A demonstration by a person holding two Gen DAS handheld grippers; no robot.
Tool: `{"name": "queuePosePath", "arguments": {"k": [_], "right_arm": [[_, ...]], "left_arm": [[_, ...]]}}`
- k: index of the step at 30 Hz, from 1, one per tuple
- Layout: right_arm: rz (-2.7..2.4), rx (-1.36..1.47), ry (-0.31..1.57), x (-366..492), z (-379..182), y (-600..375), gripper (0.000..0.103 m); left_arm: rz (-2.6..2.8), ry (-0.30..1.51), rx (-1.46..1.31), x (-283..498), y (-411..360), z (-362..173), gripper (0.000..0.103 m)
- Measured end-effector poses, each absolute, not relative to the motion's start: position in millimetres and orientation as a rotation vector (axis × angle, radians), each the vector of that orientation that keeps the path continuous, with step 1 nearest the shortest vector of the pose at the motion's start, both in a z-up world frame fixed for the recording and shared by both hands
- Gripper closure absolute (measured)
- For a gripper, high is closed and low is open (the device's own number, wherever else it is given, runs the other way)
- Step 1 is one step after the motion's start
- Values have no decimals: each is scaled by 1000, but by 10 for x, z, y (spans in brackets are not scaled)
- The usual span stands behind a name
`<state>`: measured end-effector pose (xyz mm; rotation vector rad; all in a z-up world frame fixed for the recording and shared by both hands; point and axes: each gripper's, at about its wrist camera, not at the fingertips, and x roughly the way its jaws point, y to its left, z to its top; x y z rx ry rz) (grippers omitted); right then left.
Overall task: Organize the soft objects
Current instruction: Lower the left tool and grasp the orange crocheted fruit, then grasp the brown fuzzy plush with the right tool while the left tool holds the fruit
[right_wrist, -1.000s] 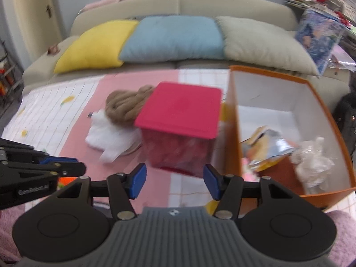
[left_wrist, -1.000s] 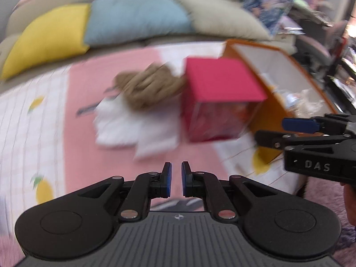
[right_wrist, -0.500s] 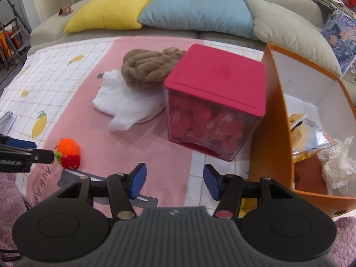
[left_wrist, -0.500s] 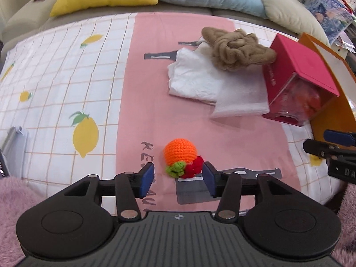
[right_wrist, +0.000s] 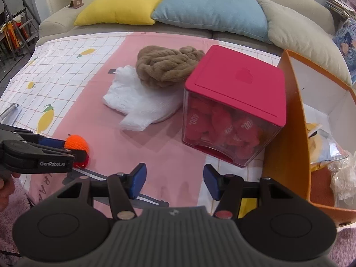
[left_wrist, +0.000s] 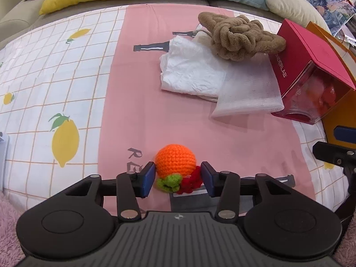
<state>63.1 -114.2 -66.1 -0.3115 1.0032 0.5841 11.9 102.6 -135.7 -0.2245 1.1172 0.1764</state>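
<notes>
We tilt the left gripper [left_wrist: 177, 178] steeply down, jaws just closing around (barely touching) the crocheted orange [left_wrist: 175, 164]; the right gripper [right_wrist: 174, 181] hangs open, empty.

Both wrist views steeply downward, sharing tablecloth [left_wrist: 200, 115]

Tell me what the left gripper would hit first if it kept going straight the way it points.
The crocheted orange toy. It sits between the fingers of the left gripper, whose jaws have just been closing in around it without clearly pressing on it yet. Just beyond the toy lies the pink cloth, though depth is hard to judge.
</notes>
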Motion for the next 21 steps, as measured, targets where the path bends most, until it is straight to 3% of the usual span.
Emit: {"name": "queuePosePath", "arguments": {"k": [8,10,21], "right_arm": [[633,-376,924,599,-598,-996,47],[653,-395,880,616,-538,-933,54],[752,-569,689,1008,-448,-326,54]], "left_arm": [[159,1093,-195,125,992,-1313,57],[167,1065,-213,125,1022,-1237,57],[187,942,-222,354,1114,-741,57]]}}
